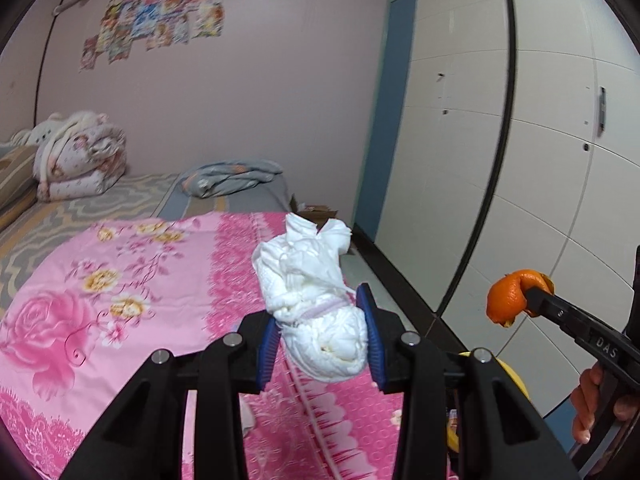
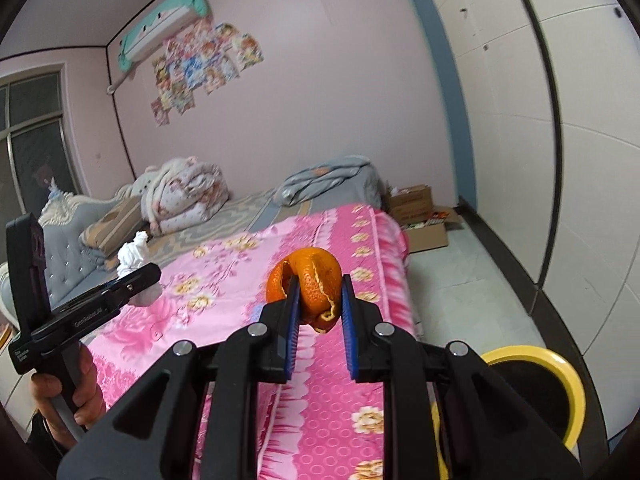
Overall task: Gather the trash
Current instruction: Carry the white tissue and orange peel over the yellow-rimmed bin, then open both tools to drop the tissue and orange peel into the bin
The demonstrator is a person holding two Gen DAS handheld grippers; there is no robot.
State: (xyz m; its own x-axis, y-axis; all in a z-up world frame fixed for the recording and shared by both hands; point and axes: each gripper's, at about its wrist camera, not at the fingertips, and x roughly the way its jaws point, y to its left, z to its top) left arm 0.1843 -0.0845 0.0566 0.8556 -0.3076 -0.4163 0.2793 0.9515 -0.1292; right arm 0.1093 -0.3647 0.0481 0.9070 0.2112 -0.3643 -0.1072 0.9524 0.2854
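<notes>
Tissue wad: clamped between the blue pads of the left gripper, held in the air above the pink floral bedspread. Orange peel: pinched by the right gripper, jaws narrow, also clear of the bed. Yellow-rimmed bin: on the floor, near right, beside the bed. Folded quilts lie far left, cardboard boxes at the far bed corner.

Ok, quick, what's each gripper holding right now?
Left gripper: shut on the crumpled white tissue.
Right gripper: shut on the orange peel.
</notes>
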